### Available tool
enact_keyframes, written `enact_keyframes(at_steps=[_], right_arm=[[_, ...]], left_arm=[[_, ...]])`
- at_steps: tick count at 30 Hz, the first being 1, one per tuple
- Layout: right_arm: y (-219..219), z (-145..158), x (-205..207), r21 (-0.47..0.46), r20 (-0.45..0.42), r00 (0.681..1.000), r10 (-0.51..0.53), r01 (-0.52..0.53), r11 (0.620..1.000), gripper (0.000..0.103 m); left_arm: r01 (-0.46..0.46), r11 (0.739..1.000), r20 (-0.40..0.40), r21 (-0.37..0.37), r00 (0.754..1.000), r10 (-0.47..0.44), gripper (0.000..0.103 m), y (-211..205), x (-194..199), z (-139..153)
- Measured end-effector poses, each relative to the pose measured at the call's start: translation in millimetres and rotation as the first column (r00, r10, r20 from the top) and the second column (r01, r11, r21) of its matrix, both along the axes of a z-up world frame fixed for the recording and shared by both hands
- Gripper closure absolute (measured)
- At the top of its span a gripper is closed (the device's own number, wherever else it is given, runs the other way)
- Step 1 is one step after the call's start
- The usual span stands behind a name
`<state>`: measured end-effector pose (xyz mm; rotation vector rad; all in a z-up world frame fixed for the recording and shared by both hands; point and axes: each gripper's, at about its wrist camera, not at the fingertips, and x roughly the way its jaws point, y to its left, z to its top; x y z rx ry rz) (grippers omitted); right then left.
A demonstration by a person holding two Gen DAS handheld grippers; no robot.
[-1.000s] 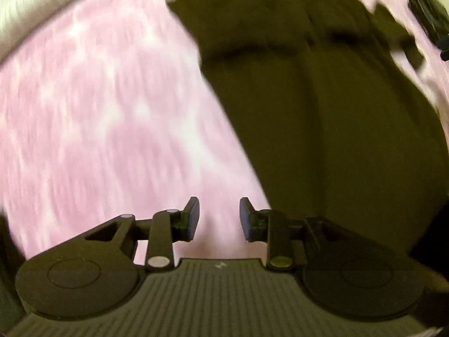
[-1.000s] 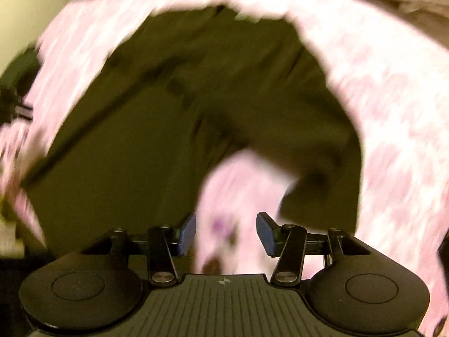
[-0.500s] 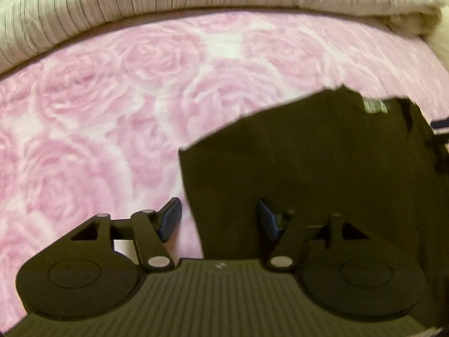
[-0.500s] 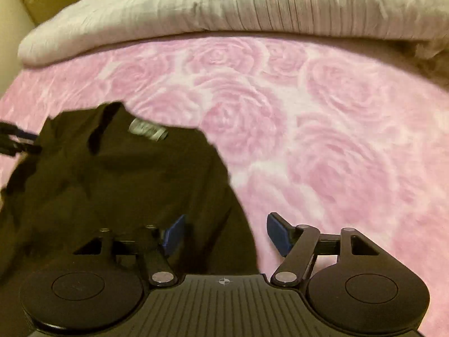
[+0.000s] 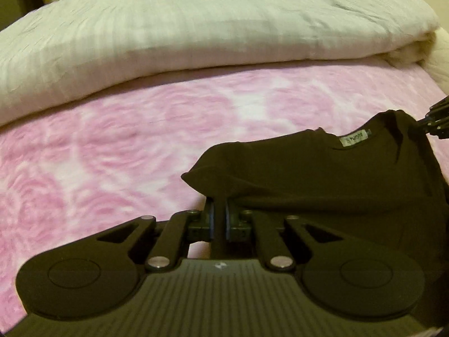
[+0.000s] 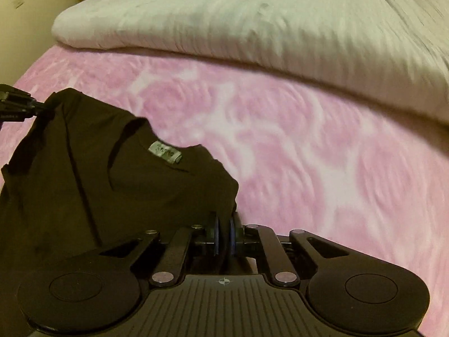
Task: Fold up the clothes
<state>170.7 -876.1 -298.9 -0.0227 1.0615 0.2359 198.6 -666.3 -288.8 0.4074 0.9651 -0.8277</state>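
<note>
Since earlier: both claws have just been closing, each now with a shoulder of the shirt between its pads.
Left claw: clenched on the dark short-sleeved cotton shirt.
Right claw: clenched on the shirt's other shoulder.
Shirt: stretched between the claws, collar with pale green label uppermost, over the pink rose-patterned bed blanket.
Behind: cream striped folded duvet.

Two close wrist views, angled down across the pink rose-patterned bed toward the cream folded duvet, sharing the black shirt
</note>
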Motion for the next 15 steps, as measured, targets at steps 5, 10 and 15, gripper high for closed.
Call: enact_keyframes(at_steps=[5, 10, 15], right_arm=[[30.9, -26.7, 22.2, -0.050, -0.021, 0.999, 0.044, -0.045, 0.998, 0.096], [32.9, -31.7, 0.2, -0.092, -0.006, 1.000, -0.023, 0.023, 0.996, 0.057], [10.6, 4.9, -61.8, -0.044, 0.011, 0.989, -0.147, 0.147, 0.988, 0.051]], left_arm=[[-0.078, 0.996, -0.041, 0.039, 0.996, 0.080, 0.096, 23.7, 10.7, -36.1], [-0.099, 0.995, -0.015, 0.018, 0.995, 0.099, 0.083, 32.7, 5.1, -33.7], [-0.022, 1.000, 0.082, 0.018, 0.996, 0.020, 0.081, 33.7, -24.1, 0.4]])
